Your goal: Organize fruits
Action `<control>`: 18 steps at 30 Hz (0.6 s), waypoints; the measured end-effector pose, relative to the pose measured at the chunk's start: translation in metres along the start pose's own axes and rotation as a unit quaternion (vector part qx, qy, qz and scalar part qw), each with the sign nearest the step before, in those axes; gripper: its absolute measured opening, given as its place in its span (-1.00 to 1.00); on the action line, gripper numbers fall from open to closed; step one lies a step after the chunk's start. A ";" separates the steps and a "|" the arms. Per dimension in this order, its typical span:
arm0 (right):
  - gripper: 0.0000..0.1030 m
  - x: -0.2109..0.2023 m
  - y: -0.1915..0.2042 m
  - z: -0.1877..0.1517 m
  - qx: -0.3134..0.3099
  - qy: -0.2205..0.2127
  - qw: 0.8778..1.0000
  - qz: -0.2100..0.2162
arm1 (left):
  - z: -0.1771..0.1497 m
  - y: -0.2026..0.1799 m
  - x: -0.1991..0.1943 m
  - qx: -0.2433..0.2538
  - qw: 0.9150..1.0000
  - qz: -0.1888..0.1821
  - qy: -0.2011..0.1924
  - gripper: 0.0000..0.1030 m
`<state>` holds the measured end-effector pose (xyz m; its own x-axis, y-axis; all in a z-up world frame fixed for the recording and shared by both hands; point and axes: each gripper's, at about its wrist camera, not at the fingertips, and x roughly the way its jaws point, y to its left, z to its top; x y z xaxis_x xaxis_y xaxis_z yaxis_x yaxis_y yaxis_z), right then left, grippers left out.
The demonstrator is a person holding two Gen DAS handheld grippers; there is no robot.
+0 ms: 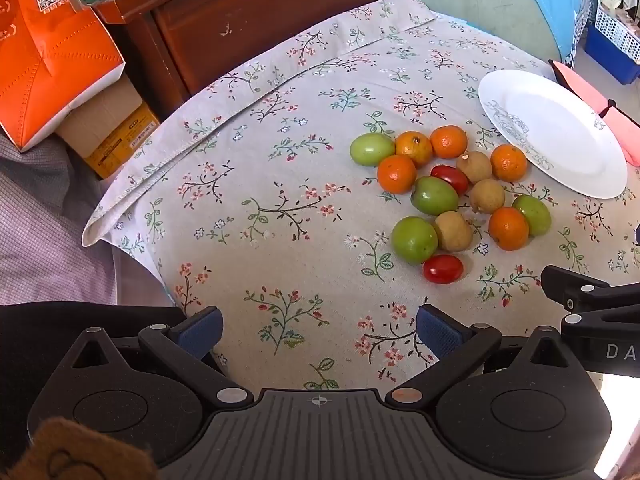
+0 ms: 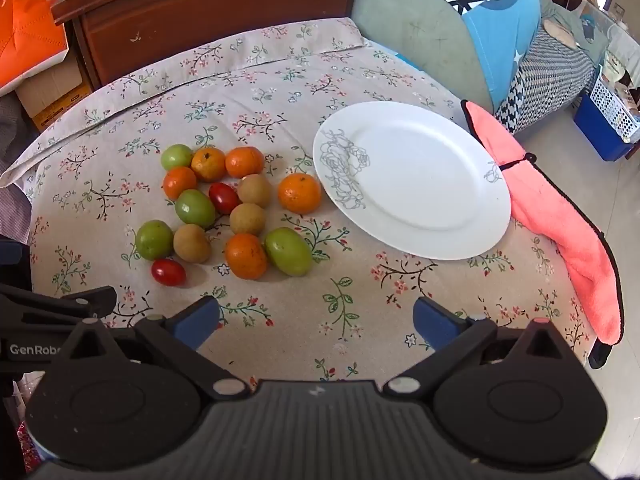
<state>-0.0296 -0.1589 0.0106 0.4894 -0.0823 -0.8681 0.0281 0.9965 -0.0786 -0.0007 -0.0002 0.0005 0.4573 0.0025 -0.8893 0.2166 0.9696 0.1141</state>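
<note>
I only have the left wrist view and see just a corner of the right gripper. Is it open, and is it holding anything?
Observer: The right gripper is open and empty, over bare tablecloth.
Operator: What's the pink thing behind the plate?
Observer: A pink cloth. It runs along the right side of the plate, and its near end seems to hang past the table edge.
Operator: Which fruit sits closest to the right gripper?
Observer: The cherry tomato, just ahead of its left fingertip.
</note>
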 end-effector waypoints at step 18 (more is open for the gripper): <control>0.98 -0.004 0.002 0.000 -0.010 -0.009 1.000 -0.014 | -0.004 0.002 -0.001 -0.003 1.000 -0.006 -0.002 1.00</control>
<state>-0.0316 -0.1569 0.0135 0.5036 -0.1090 -0.8570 0.0240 0.9934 -0.1123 -0.0039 0.0030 0.0001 0.4590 -0.0099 -0.8884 0.2176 0.9707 0.1016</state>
